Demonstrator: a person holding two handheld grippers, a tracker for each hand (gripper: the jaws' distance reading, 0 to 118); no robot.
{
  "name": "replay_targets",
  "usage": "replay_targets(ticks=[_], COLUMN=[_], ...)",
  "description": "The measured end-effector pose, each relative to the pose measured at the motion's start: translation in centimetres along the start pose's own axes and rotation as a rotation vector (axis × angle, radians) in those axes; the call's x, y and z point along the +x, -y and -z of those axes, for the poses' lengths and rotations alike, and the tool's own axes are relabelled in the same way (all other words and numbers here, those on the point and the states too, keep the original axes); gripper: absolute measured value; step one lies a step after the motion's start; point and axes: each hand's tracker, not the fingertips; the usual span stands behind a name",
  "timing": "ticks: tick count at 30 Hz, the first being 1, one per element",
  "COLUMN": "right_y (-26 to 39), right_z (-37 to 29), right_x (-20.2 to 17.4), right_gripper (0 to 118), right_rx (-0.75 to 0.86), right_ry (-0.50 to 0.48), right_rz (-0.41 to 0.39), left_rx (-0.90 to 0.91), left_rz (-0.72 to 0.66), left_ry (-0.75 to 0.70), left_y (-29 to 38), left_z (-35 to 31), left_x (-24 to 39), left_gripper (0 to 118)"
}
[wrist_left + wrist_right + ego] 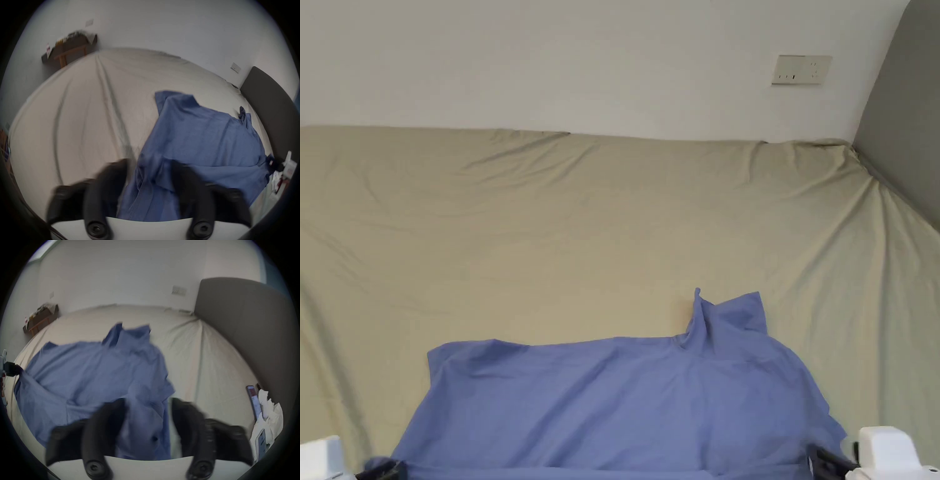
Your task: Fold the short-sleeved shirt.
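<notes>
A blue short-sleeved shirt (625, 406) lies spread on the beige bed sheet (581, 237), with one sleeve sticking up at its far right. Its near edge is lifted off the bed. My left gripper (148, 164) has the shirt's near left corner (146, 194) bunched between its jaws. From the right gripper view, that corner is drawn to a taut point at the left gripper (12, 369). My right gripper (148, 400) holds the near right corner (146, 426) the same way. Both gripper views are blurred. The head view catches the left gripper (381, 469) and right gripper (825, 459) at its bottom edge.
A grey headboard (243, 321) stands along the bed's right side. Two phones (254, 402) and crumpled white material (269, 415) lie on the bed near the headboard. A small cluttered wooden table (73, 47) sits by the far wall, and a wall socket (801, 69) is above the bed.
</notes>
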Motion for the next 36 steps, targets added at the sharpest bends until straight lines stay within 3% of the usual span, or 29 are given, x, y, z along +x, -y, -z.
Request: replay_targets(ticks=[1,2,3,4,5,6,7,8,10,15,18,19,20,21,22,24,28,30,33,34,35,36], right_y=[-0.1,-0.2,-0.2,-0.2,0.0,0.2,0.3,0.5,1.0,2.3,3.4,3.8,4.1,4.4,4.8,5.4,7.0,7.9,8.9,9.1,9.3,9.3], right_z=[-1.6,-3.5,-5.4,-7.4,-9.5,-11.1,-12.7,-14.3,-17.0,-22.8,-24.6,-25.0,-25.4,-25.6,-25.9,-26.1,-25.6,-24.9,-23.2,-22.3,-21.2,-20.2], right_x=[0.1,0.0,-0.2,-0.3,-0.8,-1.1,-1.3,-1.6,-2.4,-2.9,-3.4,-3.4,-3.4,-3.4,-3.5,-3.4,-2.8,-2.6,-2.4,-2.4,-2.2,-1.9], right_gripper=[92,98,97,91,80,61,20,3,1,1,1,1,1,1,1,1,1,1,1,4,16,39], right_rx=[0.077,0.161,0.235,0.305,0.371,0.425,0.459,0.486,0.552,0.571,0.564,0.559,0.551,0.543,0.54,0.523,0.456,0.409,0.314,0.277,0.232,0.186], right_ry=[0.009,0.03,0.043,0.039,0.042,0.044,0.039,0.051,0.082,0.013,0.007,0.008,0.003,-0.004,-0.002,0.005,0.018,0.026,0.032,0.037,0.035,0.026], right_rz=[0.028,0.059,0.075,0.08,0.091,0.094,0.094,0.104,0.089,0.107,0.07,0.072,0.072,0.073,0.073,0.07,0.087,0.092,0.095,0.091,0.095,0.108], left_rx=[0.05,0.109,0.181,0.278,0.363,0.41,0.474,0.541,0.608,0.661,0.668,0.605,0.531,0.468,0.363,0.265,0.011,-0.054,-0.123,-0.156,-0.127,-0.11], left_rz=[0.032,0.072,0.111,0.158,0.193,0.219,0.22,0.203,0.148,0.14,0.14,0.156,0.148,0.142,0.124,0.123,0.084,0.065,0.004,0.014,0.037,0.032], left_ry=[0.016,0.038,0.06,0.068,0.039,0.025,0.012,0.007,0.035,0.112,0.12,0.088,0.087,0.114,0.128,0.158,0.13,0.094,0.07,0.029,0.005,0.055], left_y=[0.1,0.3,0.6,1.4,2.1,2.6,3.3,4.1,5.0,6.4,7.1,6.9,6.7,6.5,6.2,6.2,6.8,6.9,7.0,6.9,6.8,6.9], left_z=[-1.6,-3.4,-5.2,-7.5,-9.5,-11.0,-12.8,-14.6,-17.8,-24.1,-24.5,-23.6,-22.2,-20.6,-18.4,-14.2,-6.2,-2.9,-0.6,-0.2,-0.8,-1.6], left_x=[0.2,0.6,1.1,1.7,2.3,2.7,3.2,3.7,3.9,3.2,2.3,2.0,1.6,1.0,0.6,-0.9,-1.3,-1.8,-1.9,-1.8,-1.7,-1.5], left_gripper=[99,112,115,111,98,77,36,11,0,0,0,4,24,63,117,110,110,100,51,43,35,14])
